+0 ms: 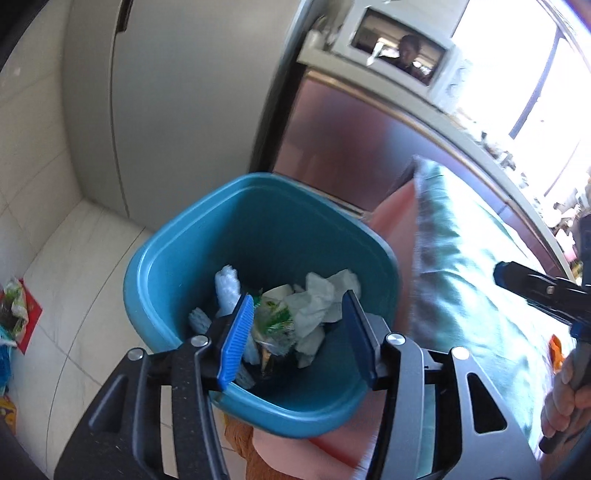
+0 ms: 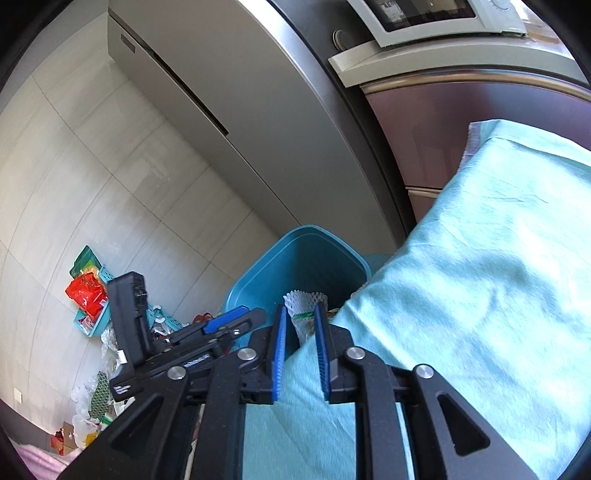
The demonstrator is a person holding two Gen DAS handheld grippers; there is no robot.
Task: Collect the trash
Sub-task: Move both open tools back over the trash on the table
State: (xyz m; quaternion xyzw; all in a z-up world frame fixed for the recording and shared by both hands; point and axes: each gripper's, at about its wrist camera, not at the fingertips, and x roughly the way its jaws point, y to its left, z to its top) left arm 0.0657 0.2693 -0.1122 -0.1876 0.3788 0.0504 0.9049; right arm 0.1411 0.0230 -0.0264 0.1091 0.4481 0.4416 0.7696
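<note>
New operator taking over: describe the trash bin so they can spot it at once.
Start at the tall grey refrigerator. On the pale tiled floor at its foot, beside the table's light green cloth, stands the teal bin. Alone among its neighbours it is an open tub, holding crumpled paper.

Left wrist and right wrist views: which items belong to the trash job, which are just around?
Job:
teal bin
crumpled paper and green wrapper inside it
floor litter pile
left gripper, open over the bin
right gripper, open

Just around:
mint cloth
fridge
microwave
teal baskets
</note>
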